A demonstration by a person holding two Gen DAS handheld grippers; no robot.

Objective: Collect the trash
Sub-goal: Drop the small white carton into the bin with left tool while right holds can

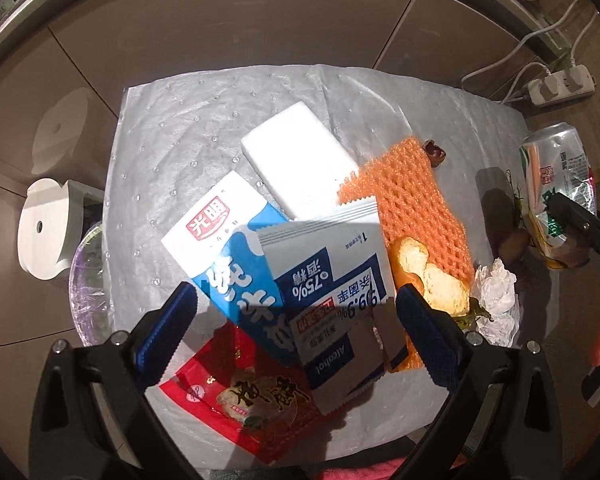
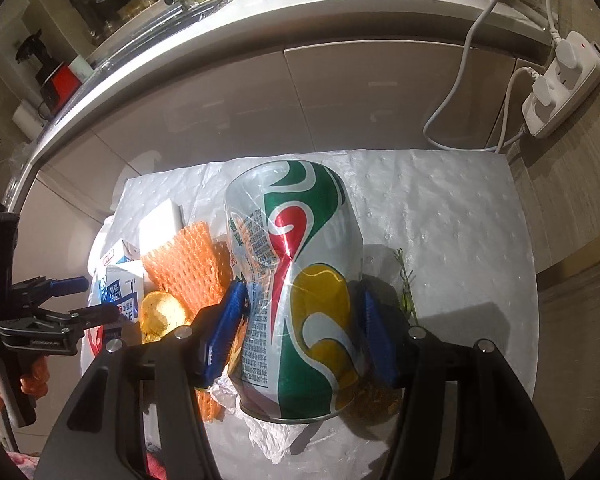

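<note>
My right gripper (image 2: pixel 300 320) is shut on a dented drink can (image 2: pixel 296 280), silver with green, red and yellow swirls, held above the white mat (image 2: pixel 460 220). The can also shows at the right of the left wrist view (image 1: pixel 556 184). My left gripper (image 1: pixel 296 316) is open and empty, hovering over a pile of trash: an alcohol wipe packet (image 1: pixel 332 280), a blue and white milk carton (image 1: pixel 228 248), a red snack wrapper (image 1: pixel 240 392), a white foam block (image 1: pixel 300 160), orange foam netting (image 1: pixel 412 196), a piece of bread (image 1: pixel 432 276) and crumpled tissue (image 1: pixel 496 292).
The mat (image 1: pixel 172 148) lies on the floor before grey cabinet doors (image 2: pixel 340 92). A power strip (image 2: pixel 560 84) with white cables sits at the back right. A white bracket (image 1: pixel 48 228) and a clear plastic lid (image 1: pixel 88 288) lie left of the mat. A green sprig (image 2: pixel 408 292) lies right of the can.
</note>
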